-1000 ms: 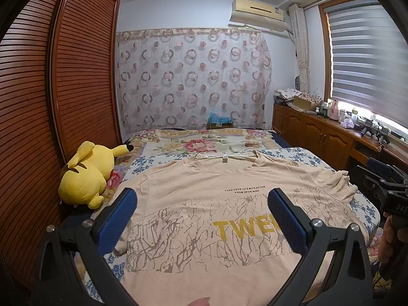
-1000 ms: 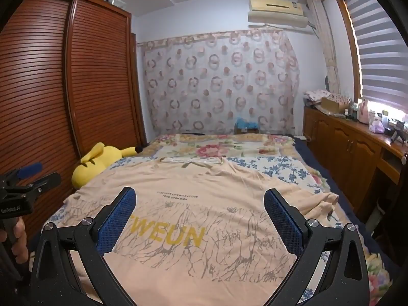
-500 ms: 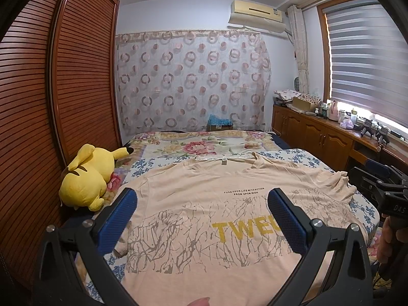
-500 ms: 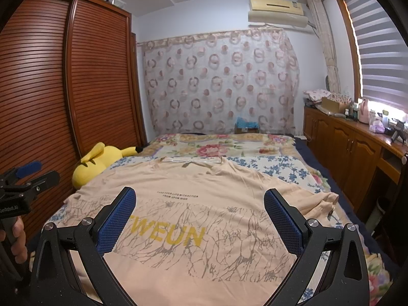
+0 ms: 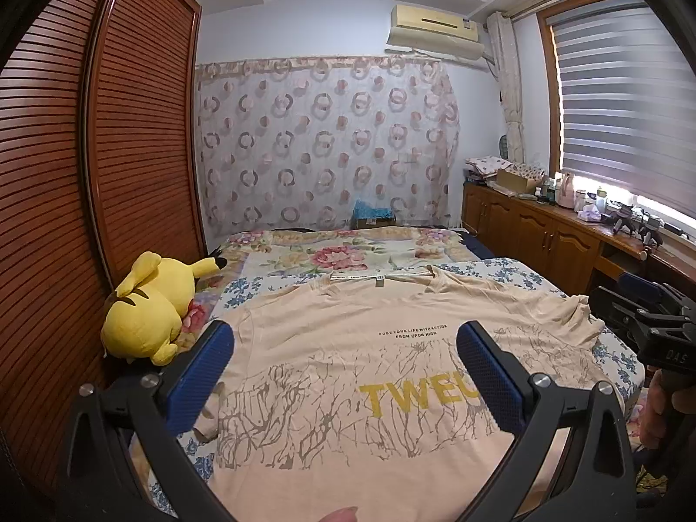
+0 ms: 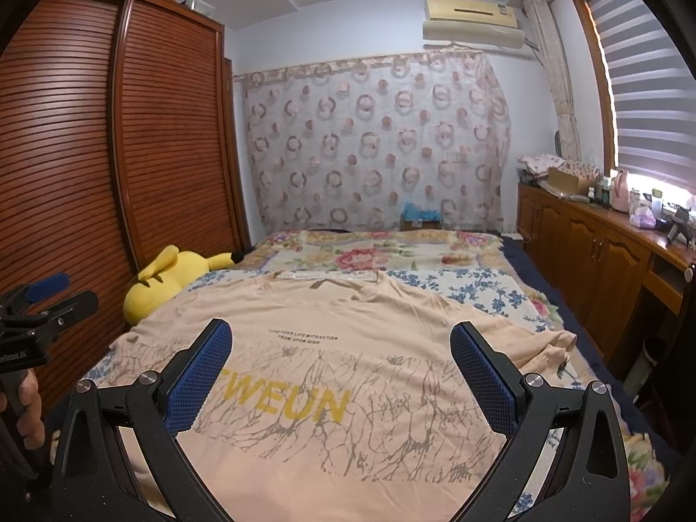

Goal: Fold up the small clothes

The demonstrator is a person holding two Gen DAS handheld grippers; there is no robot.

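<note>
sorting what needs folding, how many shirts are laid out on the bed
1. A single beige t-shirt with yellow lettering lies spread flat, print up, across the near half of the floral bed sheet, collar away from the cameras. Anything under it would be hidden.

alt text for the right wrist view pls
A beige T-shirt printed "TWEUN" lies spread flat on a floral bed, framed by the open blue-padded jaws of the right gripper. A yellow plush toy rests at the bed's left edge beside a slatted wooden wardrobe.
</note>
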